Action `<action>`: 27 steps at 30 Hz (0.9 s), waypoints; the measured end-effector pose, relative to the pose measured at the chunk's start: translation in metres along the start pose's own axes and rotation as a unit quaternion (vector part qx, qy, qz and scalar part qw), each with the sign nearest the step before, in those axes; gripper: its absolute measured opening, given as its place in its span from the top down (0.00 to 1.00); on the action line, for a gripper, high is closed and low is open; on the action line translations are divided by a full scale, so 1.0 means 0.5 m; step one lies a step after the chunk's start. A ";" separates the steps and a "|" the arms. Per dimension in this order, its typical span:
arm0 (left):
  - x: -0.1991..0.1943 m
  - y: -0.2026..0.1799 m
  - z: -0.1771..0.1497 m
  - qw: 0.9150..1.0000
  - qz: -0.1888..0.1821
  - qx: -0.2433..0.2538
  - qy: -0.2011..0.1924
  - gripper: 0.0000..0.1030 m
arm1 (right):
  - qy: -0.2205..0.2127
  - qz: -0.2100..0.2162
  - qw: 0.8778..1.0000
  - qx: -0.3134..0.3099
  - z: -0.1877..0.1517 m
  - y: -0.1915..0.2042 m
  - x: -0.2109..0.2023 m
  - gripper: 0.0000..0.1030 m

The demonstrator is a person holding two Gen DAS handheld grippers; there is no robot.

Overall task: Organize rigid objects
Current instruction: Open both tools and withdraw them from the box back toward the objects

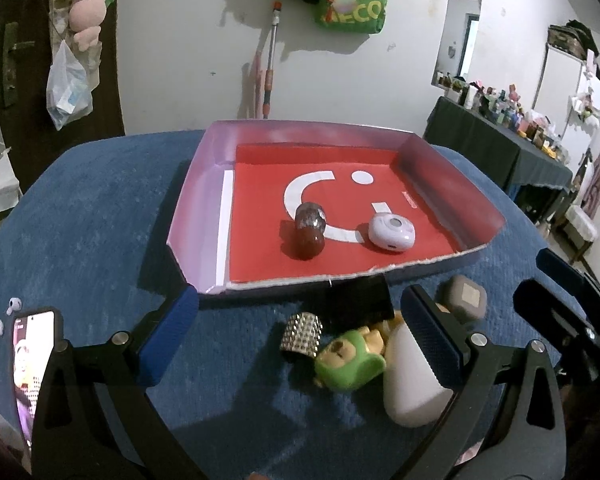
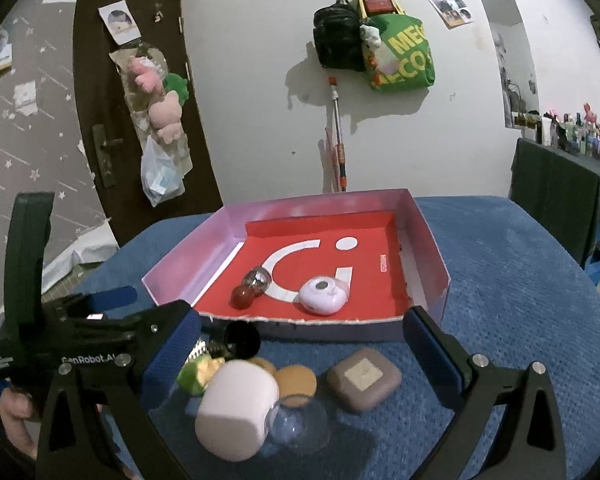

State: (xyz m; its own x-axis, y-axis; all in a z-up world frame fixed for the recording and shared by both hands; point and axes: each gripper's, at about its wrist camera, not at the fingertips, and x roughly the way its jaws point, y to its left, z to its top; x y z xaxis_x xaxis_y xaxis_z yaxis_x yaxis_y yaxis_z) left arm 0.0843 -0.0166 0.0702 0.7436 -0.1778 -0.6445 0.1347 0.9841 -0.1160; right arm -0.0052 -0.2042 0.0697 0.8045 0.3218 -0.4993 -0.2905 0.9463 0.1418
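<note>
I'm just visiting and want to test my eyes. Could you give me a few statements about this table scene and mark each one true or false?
1. The red-floored box holds two things. True: a dark red bottle and a pale lilac round gadget.
2. The green toy sits inside the box. False: it lies on the blue cloth in front of it.
3. The left claw is clamped on the white bottle. False: it is open, gripping nothing.
4. A grey-brown square case lies outside the box. True.
</note>
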 end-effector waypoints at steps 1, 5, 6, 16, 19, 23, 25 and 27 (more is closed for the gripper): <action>-0.002 0.000 -0.003 1.000 -0.003 0.000 0.001 0.00 | -0.003 0.000 1.000 0.004 -0.006 -0.001 -0.003 0.00; -0.004 0.004 -0.018 1.000 -0.013 -0.007 0.007 0.00 | -0.008 0.000 1.000 0.011 -0.020 -0.007 -0.012 0.00; -0.004 0.004 -0.022 1.000 -0.012 -0.006 0.008 0.00 | -0.004 0.003 1.000 0.011 -0.023 -0.006 -0.013 0.00; -0.010 -0.009 -0.056 0.999 -0.024 -0.002 0.022 0.00 | -0.012 -0.005 1.000 0.000 -0.056 0.001 -0.028 0.00; -0.014 -0.017 -0.063 0.999 -0.026 0.004 0.024 0.00 | -0.020 -0.007 1.000 -0.003 -0.065 0.002 -0.034 0.00; -0.018 -0.020 -0.071 0.999 -0.031 0.004 0.025 0.00 | -0.022 -0.012 1.000 -0.015 -0.072 0.009 -0.040 0.00; -0.020 -0.018 -0.073 0.999 -0.029 0.003 0.026 0.00 | -0.022 -0.018 0.999 -0.021 -0.077 0.012 -0.043 0.00; -0.022 -0.016 -0.078 0.999 -0.028 0.003 0.027 0.00 | -0.021 -0.025 0.999 -0.025 -0.082 0.013 -0.045 0.00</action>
State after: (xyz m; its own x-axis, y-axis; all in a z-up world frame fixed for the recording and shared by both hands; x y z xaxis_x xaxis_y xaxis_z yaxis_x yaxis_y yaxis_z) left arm 0.0494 -0.0225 0.0485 0.6976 -0.2325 -0.6777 0.1798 0.9724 -0.1485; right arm -0.0464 -0.2068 0.0470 0.8399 0.2759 -0.4675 -0.2739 0.9589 0.0738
